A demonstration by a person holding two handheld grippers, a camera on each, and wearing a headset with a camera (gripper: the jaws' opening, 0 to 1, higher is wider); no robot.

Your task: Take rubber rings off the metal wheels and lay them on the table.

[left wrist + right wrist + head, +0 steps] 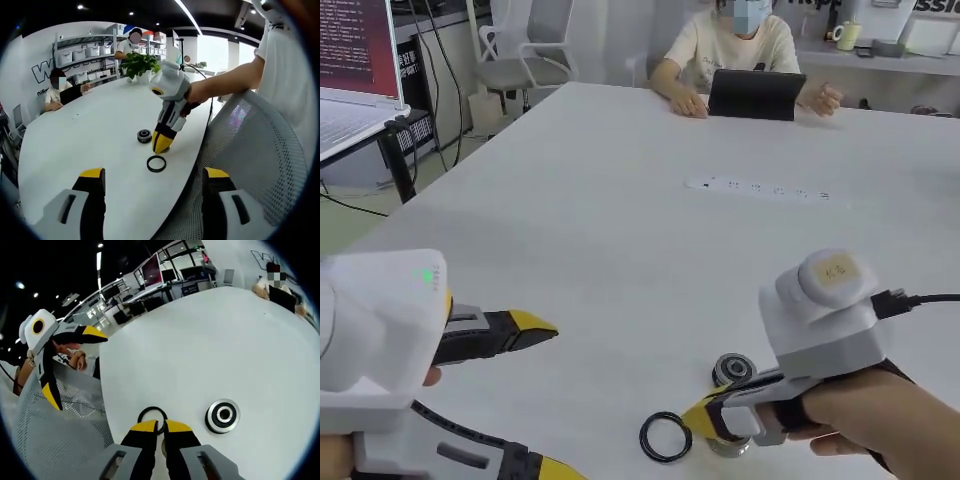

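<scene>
A loose black rubber ring (665, 437) lies flat on the white table (620, 200), just in front of my right gripper (698, 415), whose yellow tips point at it with the jaws shut. Under that gripper stands a bare metal wheel (725, 441), partly hidden. A second metal wheel (733, 369), with its black ring on, lies a little farther back. In the right gripper view the ring (152, 414) sits past the fingertips and the ringed wheel (223, 416) is to the right. My left gripper (545, 397) hovers open at the left, holding nothing.
A person sits at the far end of the table behind a black tablet (755, 93). A white power strip (765, 188) lies mid-table. An open laptop (350, 70) stands off to the left. A grey mesh chair (250, 165) is close to the table's near edge.
</scene>
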